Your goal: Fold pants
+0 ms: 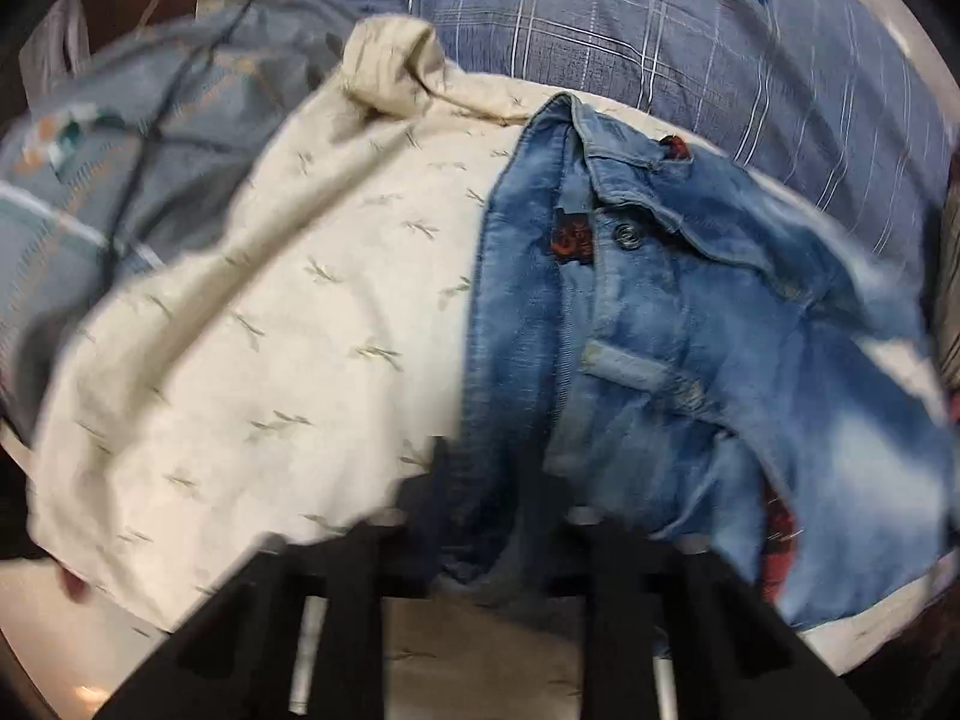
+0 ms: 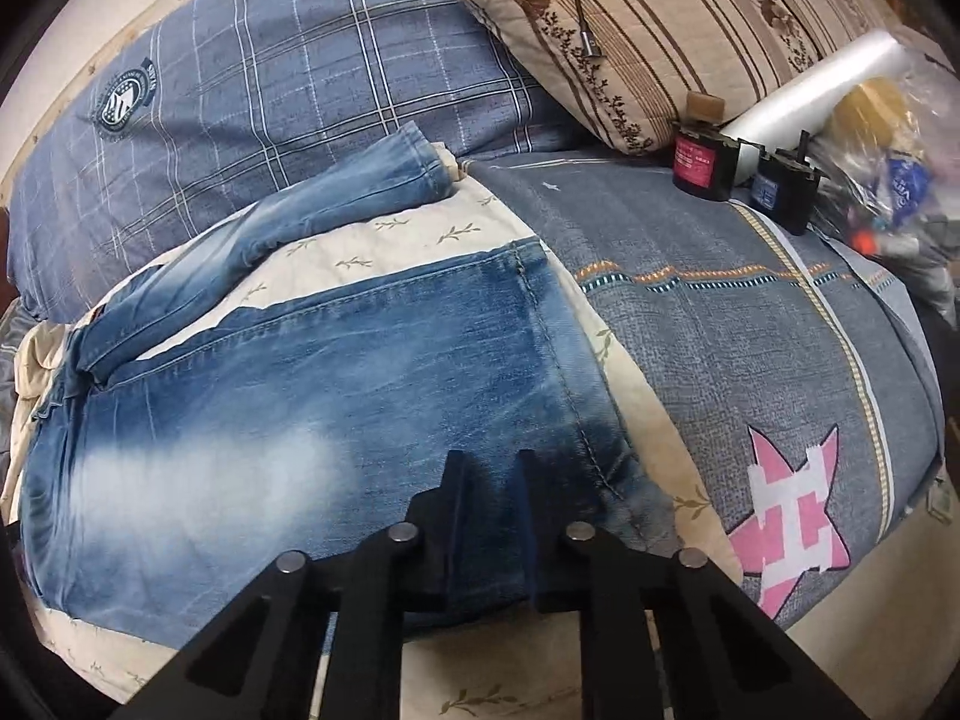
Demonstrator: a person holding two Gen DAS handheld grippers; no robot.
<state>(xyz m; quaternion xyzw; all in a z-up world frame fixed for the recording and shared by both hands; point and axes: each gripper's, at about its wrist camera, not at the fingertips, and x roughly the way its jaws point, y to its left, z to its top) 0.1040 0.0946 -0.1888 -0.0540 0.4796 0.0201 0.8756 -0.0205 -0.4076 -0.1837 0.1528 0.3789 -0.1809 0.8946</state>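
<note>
Both grippers grasp blue jeans [image 2: 300,420] on a bed.
Left gripper [image 1: 486,462] fingers pinch the waist edge; right gripper [image 2: 492,468] fingers clamp a leg fold.

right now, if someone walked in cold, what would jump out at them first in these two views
The faded blue jeans dominate, spread over a cream leaf-print sheet, with the left gripper and right gripper each pinching denim at the near edge. Next comes the pink star patch on the grey-blue quilt to the right, then the blue plaid pillow behind the far trouser leg.

crest badge on plaid pillow [image 2: 123,97], lettering too small to read
</note>
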